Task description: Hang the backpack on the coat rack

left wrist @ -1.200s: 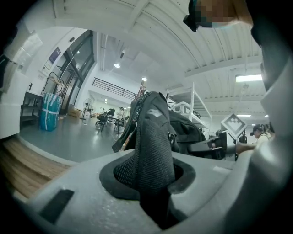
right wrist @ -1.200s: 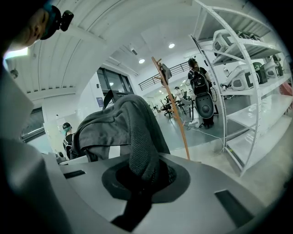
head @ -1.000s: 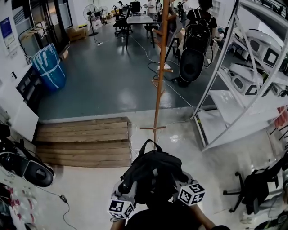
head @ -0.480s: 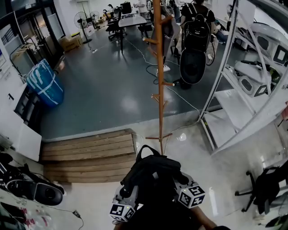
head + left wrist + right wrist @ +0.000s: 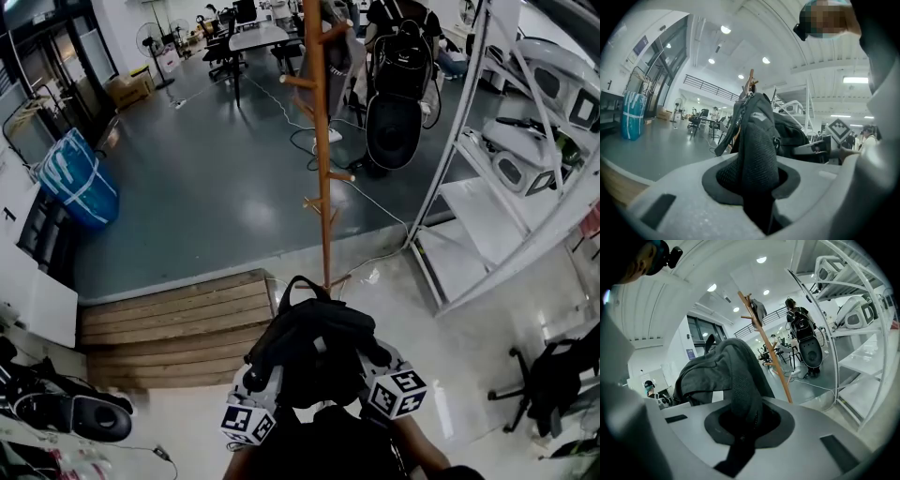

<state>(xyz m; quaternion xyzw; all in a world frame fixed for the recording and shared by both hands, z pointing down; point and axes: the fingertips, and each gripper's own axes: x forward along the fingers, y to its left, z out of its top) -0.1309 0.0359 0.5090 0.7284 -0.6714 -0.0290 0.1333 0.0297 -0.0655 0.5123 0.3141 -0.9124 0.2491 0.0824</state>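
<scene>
My left gripper clamped on mesh strap of black backpack; my right gripper clamped on other strap. Backpack hangs between both grippers, just ahead of jaws. Wooden coat rack upright beyond backpack.

The left claw and right claw are pale grey moulded shells. Each has a black oval recess round its jaws and small dark rectangular slots on its face. Each bears a white cube printed with black square markers. The person's top is dark.
</scene>
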